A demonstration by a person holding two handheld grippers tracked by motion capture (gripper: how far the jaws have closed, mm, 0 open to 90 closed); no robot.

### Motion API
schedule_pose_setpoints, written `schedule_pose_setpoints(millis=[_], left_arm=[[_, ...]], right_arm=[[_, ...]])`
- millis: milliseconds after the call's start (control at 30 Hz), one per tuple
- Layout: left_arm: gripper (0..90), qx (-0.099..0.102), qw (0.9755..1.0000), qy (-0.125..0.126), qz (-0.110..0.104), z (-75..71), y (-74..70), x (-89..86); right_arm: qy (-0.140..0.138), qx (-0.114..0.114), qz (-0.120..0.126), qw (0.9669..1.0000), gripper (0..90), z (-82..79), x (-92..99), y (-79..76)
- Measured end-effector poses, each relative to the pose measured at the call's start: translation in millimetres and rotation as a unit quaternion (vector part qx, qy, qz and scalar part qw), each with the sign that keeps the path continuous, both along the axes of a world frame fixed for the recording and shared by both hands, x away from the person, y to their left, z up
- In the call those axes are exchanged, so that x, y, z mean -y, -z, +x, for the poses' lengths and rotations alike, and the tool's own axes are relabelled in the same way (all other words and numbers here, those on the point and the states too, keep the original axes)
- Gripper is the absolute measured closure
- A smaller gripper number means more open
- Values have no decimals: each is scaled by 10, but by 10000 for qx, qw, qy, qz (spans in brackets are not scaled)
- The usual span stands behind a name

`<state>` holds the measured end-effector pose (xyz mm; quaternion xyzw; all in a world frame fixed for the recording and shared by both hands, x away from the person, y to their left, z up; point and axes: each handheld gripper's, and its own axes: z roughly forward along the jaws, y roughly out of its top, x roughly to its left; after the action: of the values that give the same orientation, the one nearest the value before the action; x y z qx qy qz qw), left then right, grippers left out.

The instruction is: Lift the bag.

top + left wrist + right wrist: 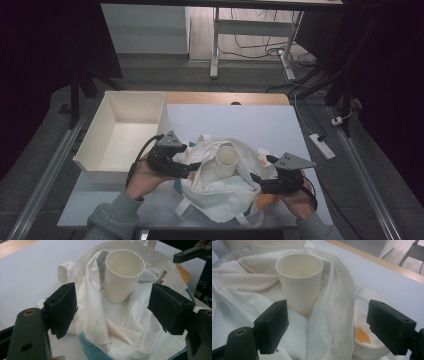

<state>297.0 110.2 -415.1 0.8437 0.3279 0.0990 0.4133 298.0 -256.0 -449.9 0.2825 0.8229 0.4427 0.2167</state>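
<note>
Looking down from the high view, a white cup (227,161) stands upright in the middle of a crumpled white cloth bag (220,192) on the pale worktop (250,122). Taking the cup as landmark: the left tool (192,166) sits just to its left, held in a hand (145,177) whose grey-sleeved forearm comes up from the lower edge and angles toward the cup; its jaws point across at the cup and lie over the bag's left rim. The right tool (257,177) is to the cup's right and a little nearer the person, gripped from below by the other hand (295,197), its jaws aimed leftward at the cup. A white bin (100,162) stands farther left of the cup, beyond the left tool.

From the left gripper view, the cup (122,275) stands ahead, between the lines of the two black jaws but beyond their tips. The jaws are set wide apart, with only loose folds of the bag (120,327) beneath the gap and nothing pinched. The other tool's dark tip juts in beyond the cup, at the upper right corner.

From the right gripper view, the cup (300,280) again stands ahead of the jaw tips, nested in the bag's (242,290) folds. These jaws also gape wide with nothing gripped. A strap loop and an orange patch (362,336) lie right of the cup, by the right jaw.
</note>
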Motion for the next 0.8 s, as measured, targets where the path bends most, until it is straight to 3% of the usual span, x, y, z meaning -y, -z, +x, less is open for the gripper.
schedule_pose_setpoints(millis=[167, 400, 667, 800], left_arm=[[244, -71, 9997, -213, 133, -23, 86, 33], [303, 207, 9974, -643, 252, -117, 173, 115], [306, 19, 9959, -873, 249, -224, 373, 118], [300, 30, 9948, -989, 227, -306, 451, 88]], right_arm=[[64, -37, 12, 10000, 186, -22, 68, 28], [40, -25, 73, 10000, 192, -58, 110, 26], [-30, -18, 69, 10000, 195, -107, 127, 45], [-41, -18, 14, 10000, 196, -125, 130, 70]])
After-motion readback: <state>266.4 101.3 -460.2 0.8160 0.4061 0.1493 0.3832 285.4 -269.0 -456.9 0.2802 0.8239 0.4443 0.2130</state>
